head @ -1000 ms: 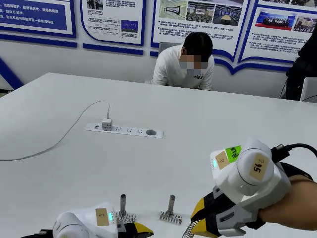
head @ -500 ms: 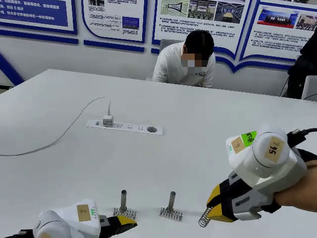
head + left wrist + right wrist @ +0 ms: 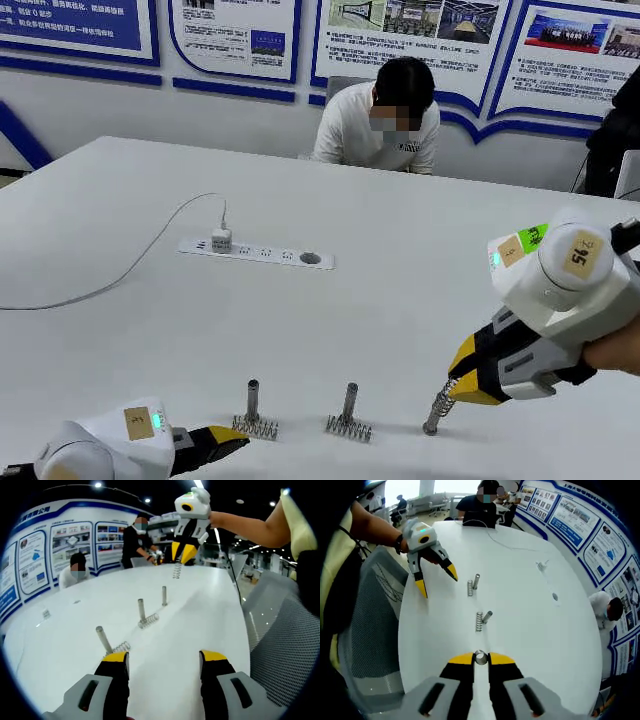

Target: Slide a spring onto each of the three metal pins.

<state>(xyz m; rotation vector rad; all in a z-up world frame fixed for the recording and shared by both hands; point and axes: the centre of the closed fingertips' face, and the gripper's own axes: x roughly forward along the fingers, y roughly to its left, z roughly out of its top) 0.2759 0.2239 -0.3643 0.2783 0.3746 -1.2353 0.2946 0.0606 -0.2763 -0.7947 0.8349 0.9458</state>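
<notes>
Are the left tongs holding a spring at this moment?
No: the left tongs stand open with nothing between them, and the nearest spring lies beside its pin.

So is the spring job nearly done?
Nothing is finished yet. In hand: the right gripper grips the held spring right by the third pin, not clearly on it. Left to do: that one, plus the first spring and second spring, lying flat beside the first pin and second pin. The left gripper is open.
</notes>
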